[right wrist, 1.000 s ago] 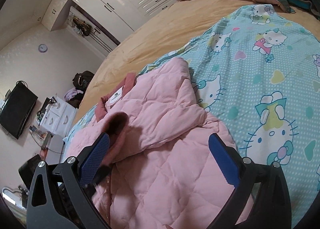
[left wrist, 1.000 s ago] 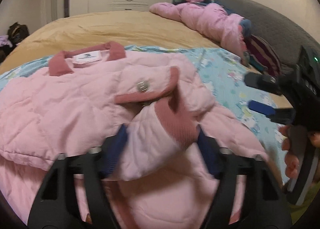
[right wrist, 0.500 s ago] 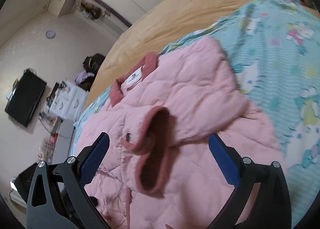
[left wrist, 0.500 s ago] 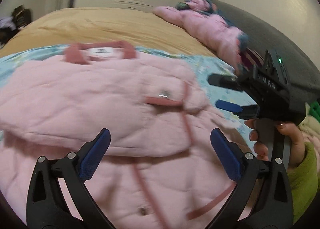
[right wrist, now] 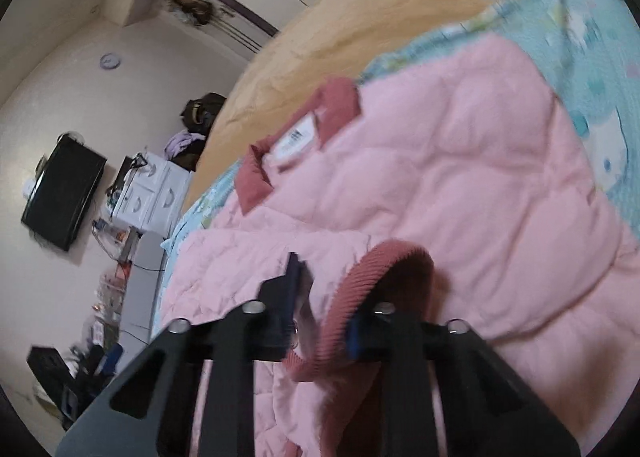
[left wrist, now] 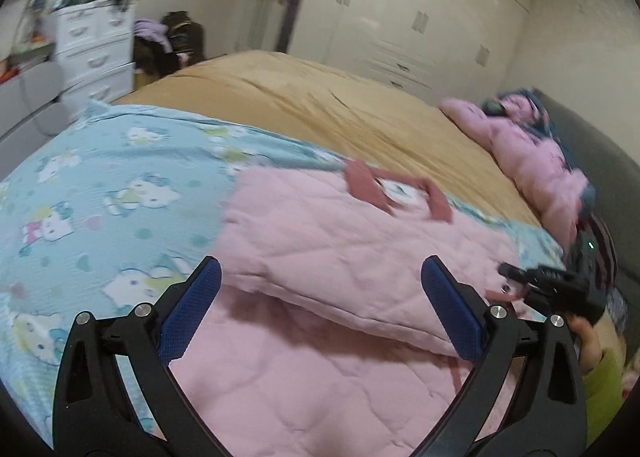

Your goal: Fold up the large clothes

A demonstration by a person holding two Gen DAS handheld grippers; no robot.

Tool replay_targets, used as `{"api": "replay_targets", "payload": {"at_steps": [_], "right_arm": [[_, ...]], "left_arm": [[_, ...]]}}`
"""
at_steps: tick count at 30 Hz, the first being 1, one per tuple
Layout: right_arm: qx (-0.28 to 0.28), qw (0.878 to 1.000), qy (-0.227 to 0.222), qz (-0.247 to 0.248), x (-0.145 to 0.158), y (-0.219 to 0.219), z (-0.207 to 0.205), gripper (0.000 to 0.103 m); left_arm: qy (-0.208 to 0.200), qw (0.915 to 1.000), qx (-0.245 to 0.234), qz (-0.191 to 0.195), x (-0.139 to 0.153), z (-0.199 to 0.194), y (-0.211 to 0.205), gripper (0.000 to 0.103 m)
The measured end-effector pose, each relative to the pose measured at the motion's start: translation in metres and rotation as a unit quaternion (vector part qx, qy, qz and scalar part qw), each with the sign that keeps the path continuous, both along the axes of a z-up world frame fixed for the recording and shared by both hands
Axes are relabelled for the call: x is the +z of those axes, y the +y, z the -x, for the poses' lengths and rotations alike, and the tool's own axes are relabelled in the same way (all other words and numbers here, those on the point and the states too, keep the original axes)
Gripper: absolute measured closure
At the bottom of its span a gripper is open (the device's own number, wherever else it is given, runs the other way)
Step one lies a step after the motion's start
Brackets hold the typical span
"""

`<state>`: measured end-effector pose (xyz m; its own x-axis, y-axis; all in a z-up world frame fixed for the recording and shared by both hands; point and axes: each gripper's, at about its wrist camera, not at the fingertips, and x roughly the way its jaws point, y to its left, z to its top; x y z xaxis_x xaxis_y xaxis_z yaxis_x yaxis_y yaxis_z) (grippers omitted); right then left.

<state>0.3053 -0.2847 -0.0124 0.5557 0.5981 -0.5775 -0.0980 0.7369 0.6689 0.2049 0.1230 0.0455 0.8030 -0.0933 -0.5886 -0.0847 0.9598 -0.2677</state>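
Pink quilted jacket (left wrist: pixel 320 257) spread on a blue cartoon-print sheet (left wrist: pixel 100 193) over a tan bedspread (left wrist: pixel 320 97), collar (right wrist: pixel 296 137) and white label (right wrist: pixel 294 139) toward the far side of the bed. One side folded across the body, its edge lying between the fingers of the left gripper (left wrist: pixel 320 313). Left gripper above the jacket, jaws spread wide, nothing between the blue pads (left wrist: pixel 192 309). Right gripper (right wrist: pixel 320 321) low over the jacket, jaws drawn close together and pinching the dark pink ribbed cuff (right wrist: pixel 360 289) of a sleeve, cuff bunched and arched up between the 2 fingers. In the left wrist view, right gripper visible at the right edge, held by a hand (left wrist: pixel 588 341) with a green sleeve (left wrist: pixel 600 389). Further pink bedding (left wrist: pixel 532 161) heaped at the grey headboard (left wrist: pixel 592 153). White wardrobe (left wrist: pixel 420 17) along the far wall, white drawers (left wrist: pixel 96 45) and a dark television (right wrist: pixel 64 197) off to the side. Both views blurred.
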Motion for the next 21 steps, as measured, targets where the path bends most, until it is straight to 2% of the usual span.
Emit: {"api": "replay_targets", "payload": {"at_steps": [3, 7, 11, 15, 21], "right_arm": [[0.021, 0.998, -0.051, 0.029, 0.029, 0.008, -0.001, 0.095], [0.042, 0.989, -0.124, 0.066, 0.082, 0.019, -0.008, 0.096], [0.040, 0.981, -0.169, 0.090, 0.124, 0.018, -0.023, 0.097], [0.036, 0.974, -0.190, 0.120, 0.141, 0.019, -0.031, 0.098], [0.026, 0.974, -0.179, 0.138, 0.131, 0.012, -0.034, 0.098]], "left_arm": [[-0.005, 0.9995, 0.027, 0.017, 0.001, 0.003, 0.024, 0.009], [-0.003, 0.9982, 0.047, 0.039, -0.004, 0.005, 0.045, 0.009], [0.005, 0.9978, 0.053, 0.040, -0.007, -0.003, 0.053, 0.009], [0.015, 0.9983, 0.048, 0.031, -0.007, -0.021, 0.050, 0.009], [0.008, 0.9995, 0.009, 0.030, -0.005, -0.060, 0.030, 0.009]]}}
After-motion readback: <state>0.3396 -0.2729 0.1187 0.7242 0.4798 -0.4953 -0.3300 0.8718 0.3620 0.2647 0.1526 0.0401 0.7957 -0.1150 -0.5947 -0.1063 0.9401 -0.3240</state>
